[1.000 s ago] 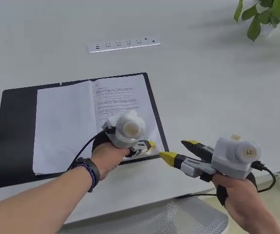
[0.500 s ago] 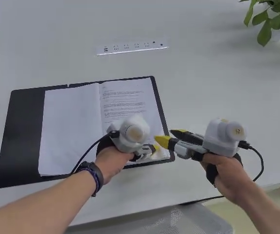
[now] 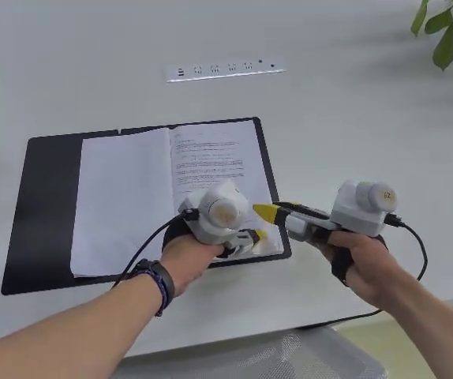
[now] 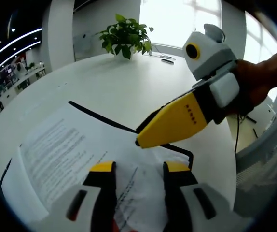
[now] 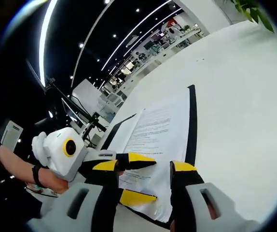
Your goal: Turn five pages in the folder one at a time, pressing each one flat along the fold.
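The white table (image 3: 368, 118) spreads out well beyond both of my tools. On it the black folder (image 3: 45, 205) lies open, stretching ahead and to the left of my left gripper (image 3: 248, 237). The blank page (image 3: 124, 197) is on the far side of the fold from that gripper. The printed page (image 3: 211, 158) is on the near side, running straight out in front of its jaws.

My left gripper sits over the near right corner of the printed page. Its two yellow-tipped jaws stand apart with nothing clamped, and the paper corner lies in the gap below them. I cannot tell whether the tips touch the sheet.

My right gripper (image 3: 278, 210) comes in from the right across the folder's right edge. Its jaws are spread as well and carry nothing. Its upper jaw is just beside my left gripper, slightly above its tips. In the right gripper view, the left gripper's yellow jaws show in the gap between the right gripper's own jaws.

The plant (image 3: 451, 31) stands well ahead of the right gripper, near the table's far right. The power strip (image 3: 225, 71) lies beyond the folder's far edge, ahead of both tools. A dark wristband (image 3: 157, 276) wraps the arm behind my left gripper.
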